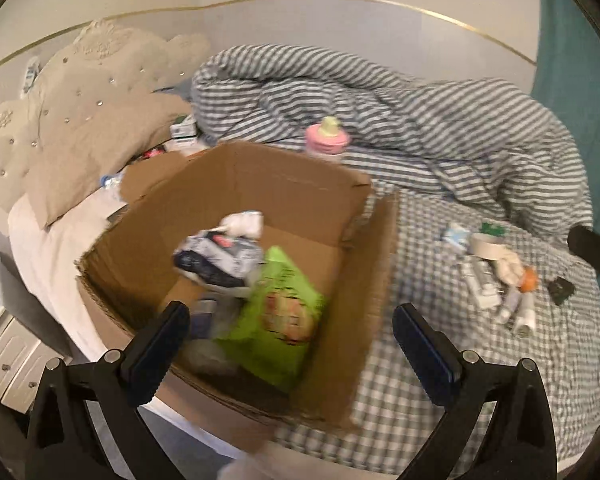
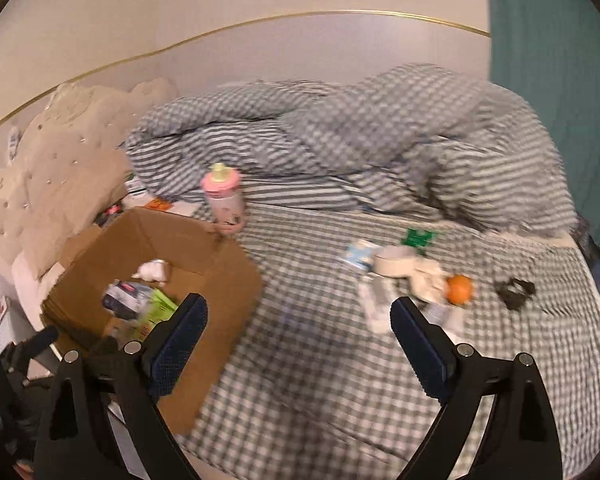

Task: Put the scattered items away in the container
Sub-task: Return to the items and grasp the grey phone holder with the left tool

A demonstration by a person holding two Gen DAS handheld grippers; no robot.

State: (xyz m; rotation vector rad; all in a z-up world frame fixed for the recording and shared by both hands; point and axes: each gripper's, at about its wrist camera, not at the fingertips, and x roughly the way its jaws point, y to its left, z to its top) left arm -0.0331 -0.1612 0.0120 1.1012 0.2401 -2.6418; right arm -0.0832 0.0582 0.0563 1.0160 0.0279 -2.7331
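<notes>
An open cardboard box (image 1: 284, 184) (image 2: 204, 236) stands on the bed. Inside lie a green packet (image 1: 278, 312) (image 2: 156, 312), a dark and white pouch (image 1: 216, 258) (image 2: 124, 296) and a white crumpled item (image 1: 244, 224) (image 2: 154, 270). My left gripper (image 1: 292, 324) hangs open above the box's near side, nothing between its fingers. My right gripper (image 2: 298, 320) is open over the checked sheet, right of the box, empty. Scattered items lie to the right: a tape roll (image 1: 488, 244) (image 2: 394, 262), an orange ball (image 1: 529, 279) (image 2: 459, 289), a small dark object (image 1: 561, 290) (image 2: 514, 292) and white tubes (image 1: 522, 314).
A pink bottle (image 1: 326, 142) (image 2: 224, 196) stands behind the box. A striped duvet (image 1: 400, 120) (image 2: 360, 140) is heaped at the back. Beige pillows (image 1: 92, 120) and small boxes (image 1: 184, 132) lie at the left. A teal curtain (image 2: 552, 80) hangs at the right. White drawers (image 1: 8, 356) stand beside the bed.
</notes>
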